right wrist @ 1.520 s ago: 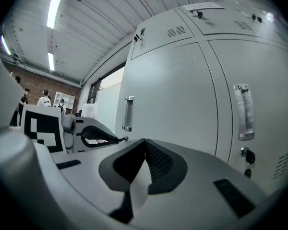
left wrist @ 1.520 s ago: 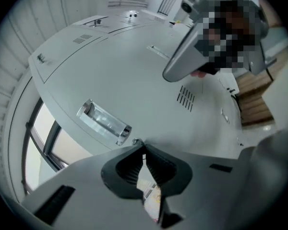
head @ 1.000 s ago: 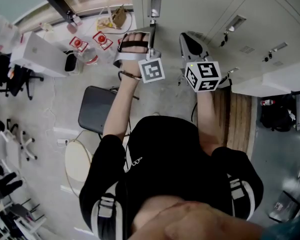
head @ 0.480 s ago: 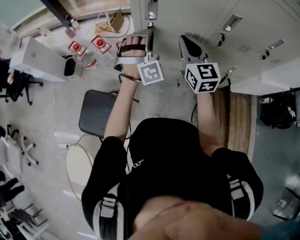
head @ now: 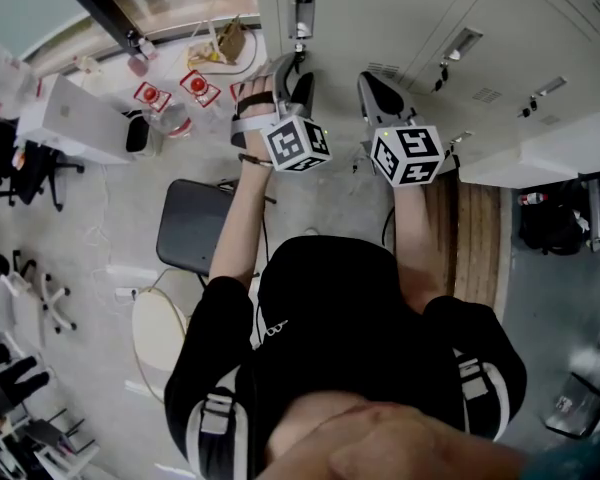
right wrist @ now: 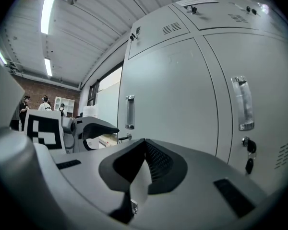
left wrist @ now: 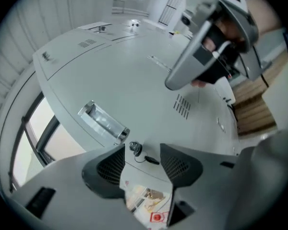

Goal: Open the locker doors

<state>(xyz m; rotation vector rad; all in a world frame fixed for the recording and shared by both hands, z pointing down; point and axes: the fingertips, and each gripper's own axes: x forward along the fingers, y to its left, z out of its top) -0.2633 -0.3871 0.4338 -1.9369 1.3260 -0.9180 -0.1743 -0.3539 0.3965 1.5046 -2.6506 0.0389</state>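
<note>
A row of grey lockers point(head: 410, 18) fills the top of the head view. My left gripper point(head: 293, 68) points at the door under the recessed handle point(head: 302, 15). In the left gripper view that handle point(left wrist: 103, 121) lies just above a lock point(left wrist: 134, 147) with a key point(left wrist: 149, 160) in it. The left gripper point(left wrist: 142, 150) is open, its jaws have just been opening, and the key shows in the gap with neither pad on it. My right gripper point(head: 372, 80) is shut and empty point(right wrist: 143, 143), held level before the neighbouring door, whose handle point(right wrist: 243, 103) and keyed lock point(right wrist: 248, 147) show.
A dark chair point(head: 192, 218) stands behind my left arm. A white box point(head: 80, 113) and small red-marked items point(head: 150, 93) lie to the left. Wooden slats point(head: 477, 238) sit at the right by the lockers. People point(right wrist: 26, 104) stand far off.
The left gripper has rolled about its own axis and its jaws have gone from shut to wide apart at the lock. The right gripper has stayed still.
</note>
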